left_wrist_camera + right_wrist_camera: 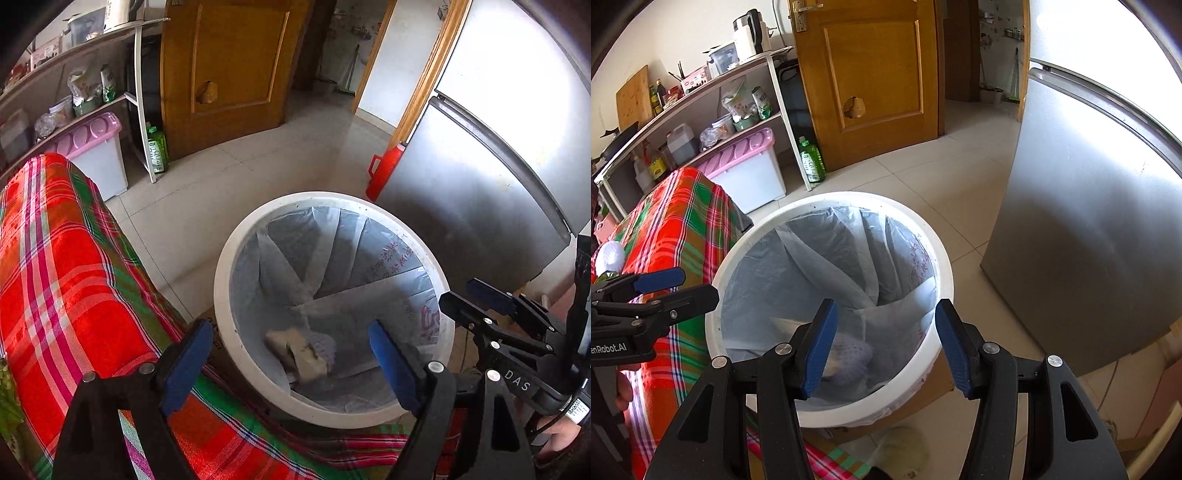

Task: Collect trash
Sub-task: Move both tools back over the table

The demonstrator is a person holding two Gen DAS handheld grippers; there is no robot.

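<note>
- Your left gripper [288, 365] was wide open and held nothing. Its 2 blue pads [186, 365] had only air between them.
- Your right gripper [886, 347] was wide open too, and it held nothing.
- Both grippers pointed down at the white bin [221, 280], which had a thin plastic bag [332, 258] inside it.
- The trash [299, 352] lay at the bottom of the bin, on the bag. It looked like a crumpled tan paper lump with a pale purple foam net [849, 356] touching it.
- I think this trash would be very light and soft. It would squash if you squeezed it, and it would not break.
- The bag looked thin and slippery. I think it could tear or slide if you pulled hard, so its top edge at the rim would be the best place to take hold.
- The left view showed the tan paper lump well. It also showed a red jug [384, 173] beside the grey fridge [480, 184].
- The right view hid most of the paper behind 1 blue pad, but it showed the foam net better.
- Only the right view showed a white ball [609, 256] on the red checked cloth [683, 221], and a pale lump [901, 448] on the floor by the bin. I cannot tell what that lump was.
</note>
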